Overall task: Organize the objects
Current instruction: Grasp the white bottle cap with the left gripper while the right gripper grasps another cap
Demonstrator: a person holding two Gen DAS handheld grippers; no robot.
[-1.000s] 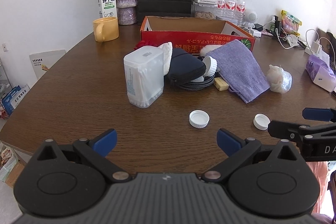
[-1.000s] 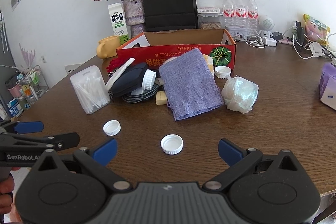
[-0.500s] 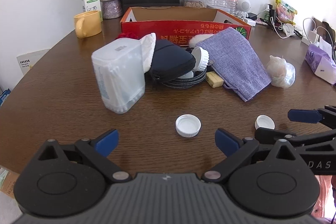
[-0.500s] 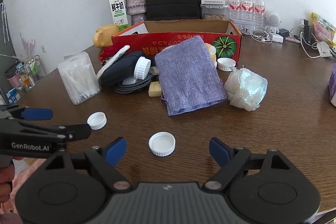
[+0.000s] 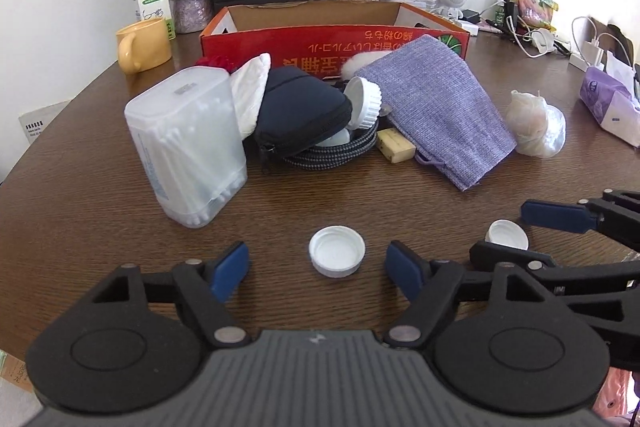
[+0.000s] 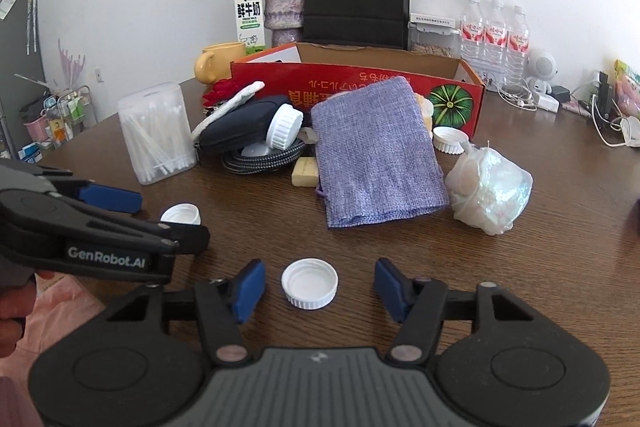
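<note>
Each white cap [image 5: 337,256] lies between closing fingers [image 5: 230,270].

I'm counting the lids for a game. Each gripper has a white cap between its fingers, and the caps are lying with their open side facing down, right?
Almost. Each gripper's closing jaws do have a white cap between them, the left cap and the right cap, but both wrist views show the hollow insides: the caps lie open side up on the table.
</note>
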